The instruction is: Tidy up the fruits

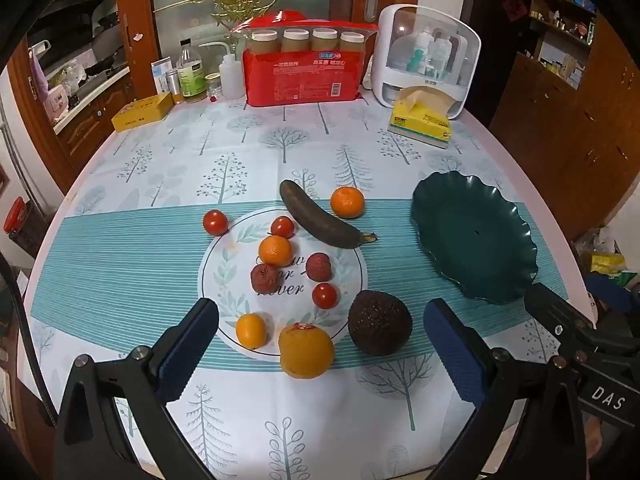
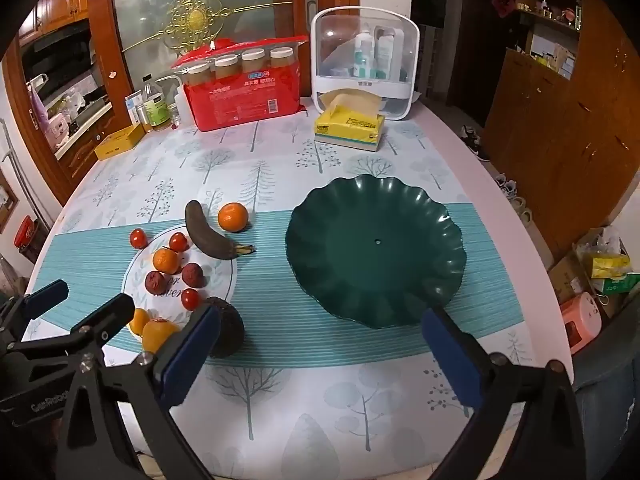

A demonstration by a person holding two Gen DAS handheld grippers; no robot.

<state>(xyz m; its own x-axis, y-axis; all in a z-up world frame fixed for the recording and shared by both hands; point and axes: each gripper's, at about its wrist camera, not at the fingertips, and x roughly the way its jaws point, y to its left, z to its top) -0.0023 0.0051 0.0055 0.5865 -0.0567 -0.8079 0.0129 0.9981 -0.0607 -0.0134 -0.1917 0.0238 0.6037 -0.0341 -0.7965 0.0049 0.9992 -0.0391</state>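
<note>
Left wrist view: I am watching a tree-print tablecloth [image 1: 280, 148] carrying a green scalloped plate [image 2: 374, 250] sitting empty at right, then scattered fruit left of it: blackened banana [image 1: 320, 220], avocado [image 1: 380, 322], oranges, tomatoes. Both my grippers, left gripper [image 1: 320, 336] and right gripper [image 2: 320, 344], are hovering with jaws spread wide, gripping nothing.

Fruits [image 1: 296, 276] lie scattered on the cloth, left of the bare green dish [image 2: 376, 252]

Glossy, probably plastic green dish [image 2: 420, 216]
</note>
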